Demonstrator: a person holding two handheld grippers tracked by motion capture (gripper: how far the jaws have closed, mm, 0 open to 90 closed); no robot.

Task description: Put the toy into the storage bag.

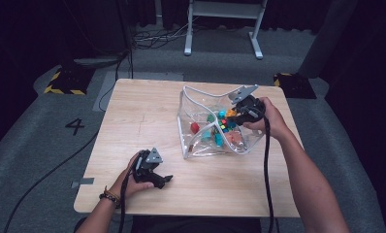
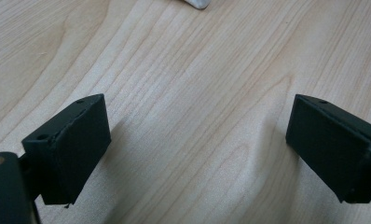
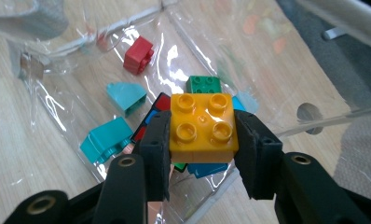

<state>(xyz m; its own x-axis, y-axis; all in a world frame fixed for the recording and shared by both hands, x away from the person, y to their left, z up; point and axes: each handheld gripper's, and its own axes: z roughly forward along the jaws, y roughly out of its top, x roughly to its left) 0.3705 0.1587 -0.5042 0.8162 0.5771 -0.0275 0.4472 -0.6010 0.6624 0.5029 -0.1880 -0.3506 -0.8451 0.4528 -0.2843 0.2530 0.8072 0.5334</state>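
Broadly, the wooden tabletop [image 1: 147, 104] carries a clear plastic pouch [image 1: 191, 104] holding loose toy bricks. Over its open mouth, the right tongs [image 3: 202, 140] are clamped on a yellow brick [image 3: 201, 127], above a red brick [image 3: 138, 55] and teal pieces. The left tongs [image 2: 197, 149] rest apart, empty, on bare wood. Likely risk: the smooth brick sides slip, or the tongs snag the floppy pouch wall.

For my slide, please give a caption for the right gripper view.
Right tongs grip a yellow four-stud brick above loose bricks in a clear plastic bag.
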